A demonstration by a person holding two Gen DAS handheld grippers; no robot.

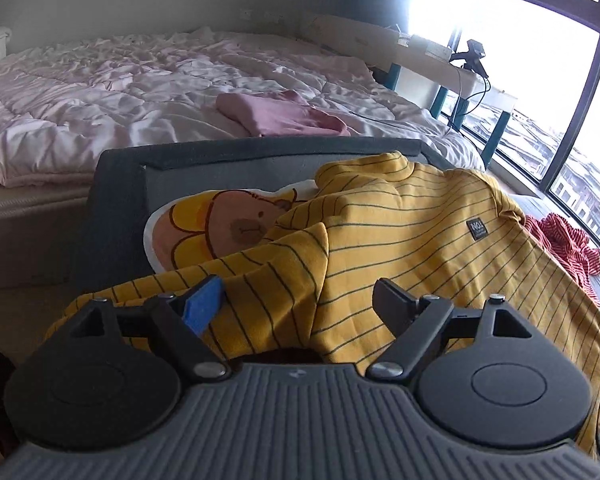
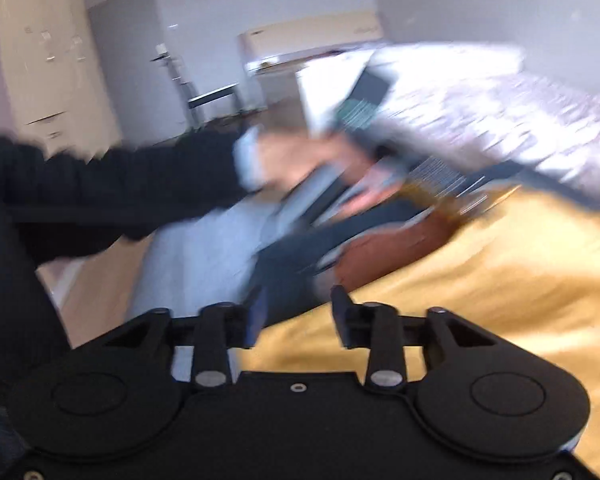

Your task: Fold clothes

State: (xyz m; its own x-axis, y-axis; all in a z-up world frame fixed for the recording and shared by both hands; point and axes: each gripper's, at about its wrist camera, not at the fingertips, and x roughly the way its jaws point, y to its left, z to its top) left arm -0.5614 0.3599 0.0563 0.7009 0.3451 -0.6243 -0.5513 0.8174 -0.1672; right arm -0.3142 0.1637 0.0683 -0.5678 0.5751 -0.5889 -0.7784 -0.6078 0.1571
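The yellow striped shirt lay spread over the grey sofa, partly covering a flower-shaped cushion. Over the shirt, the left gripper hovered with jaws apart, holding nothing. The right gripper, blurred, also stood parted above the shirt. Beyond the sofa, a folded pink garment rested on the bed.

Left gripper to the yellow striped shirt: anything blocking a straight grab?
Nothing visible does. The left gripper is open, right over the yellow striped shirt, with only the shirt's own cloth between its fingers. The cartoon cushion lies further back, partly under the shirt.
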